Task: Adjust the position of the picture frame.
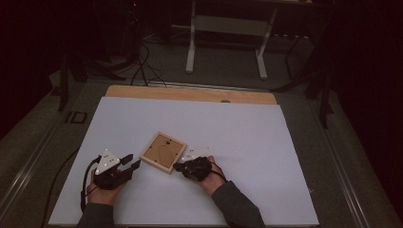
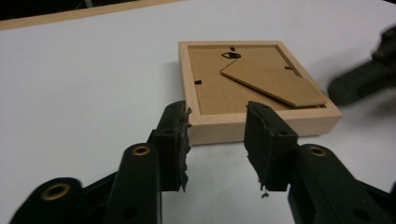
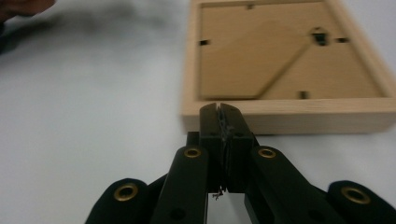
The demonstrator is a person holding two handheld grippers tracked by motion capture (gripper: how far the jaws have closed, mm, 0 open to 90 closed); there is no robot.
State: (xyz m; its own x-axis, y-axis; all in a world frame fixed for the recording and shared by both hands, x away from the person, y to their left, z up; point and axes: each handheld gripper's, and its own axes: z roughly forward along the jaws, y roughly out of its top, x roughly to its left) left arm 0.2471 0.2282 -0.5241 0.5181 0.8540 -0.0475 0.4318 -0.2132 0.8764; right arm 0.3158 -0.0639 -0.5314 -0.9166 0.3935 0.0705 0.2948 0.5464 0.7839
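- Face down on the white table sheet lies a small wooden picture frame, its brown backing board and folded stand leg turned up.
- Just left of the frame, the left gripper rests low on the sheet, its jaws spread apart and holding nothing; in the left gripper view the tips sit just short of the frame's near edge, one to each side of a stretch of it.
- Right of the frame, the right gripper points at its lower right side, jaws pressed together with nothing between them.
- Seen from the right gripper view, those closed tips sit against or just short of the frame's wooden rim; contact cannot be told.
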